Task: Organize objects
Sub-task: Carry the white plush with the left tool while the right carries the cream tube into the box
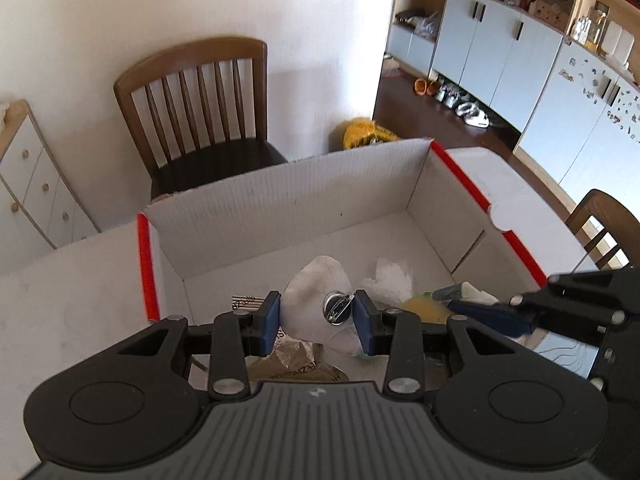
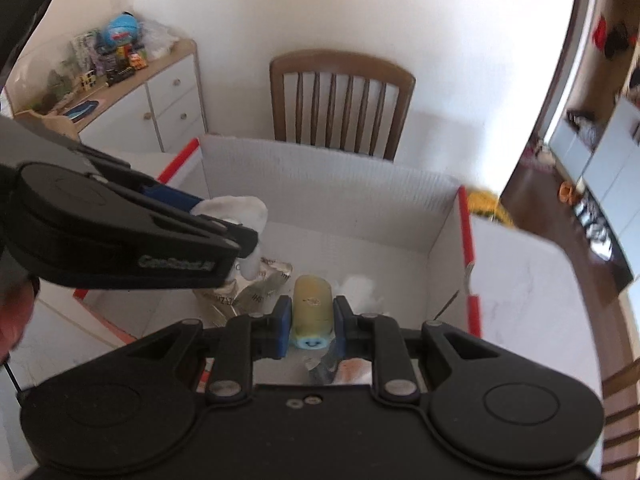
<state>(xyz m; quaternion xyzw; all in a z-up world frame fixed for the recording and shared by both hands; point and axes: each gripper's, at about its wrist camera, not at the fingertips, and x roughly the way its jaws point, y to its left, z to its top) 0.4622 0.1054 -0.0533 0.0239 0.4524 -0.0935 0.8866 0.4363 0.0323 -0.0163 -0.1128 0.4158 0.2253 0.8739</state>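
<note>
— Fingers first: what are the left gripper's (image 1: 316,316) blue pads (image 1: 269,317) doing?

— They pinch a soft white cloth item (image 1: 310,300) with a round silver pin-back badge (image 1: 335,307) fastened on it; the badge sits between the pads, closer to the right one. The cloth bulges up beyond the fingertips and hangs below them.

— And the right gripper (image 2: 311,322)?

— Clenched on a pale yellow, rounded soft toy (image 2: 313,300) with a light blue end (image 2: 310,342) facing the camera. Both pads press against its sides.

— Where is all this?

— Both sets of fingers hang above the open white cardboard box with red edges (image 1: 440,208), which stands on a white table (image 1: 60,280). Beneath the left fingertips lies crumpled brown printed packaging (image 1: 292,360); just right of them, a clump of white tissue (image 1: 390,278). In the right wrist view, the same packaging (image 2: 256,286) lies left of the toy, and the tissue (image 2: 360,286) just beyond the right pad.

— Anything further off?

— Beyond the box's far wall stands a brown wooden slat-back chair (image 1: 196,92).
</note>
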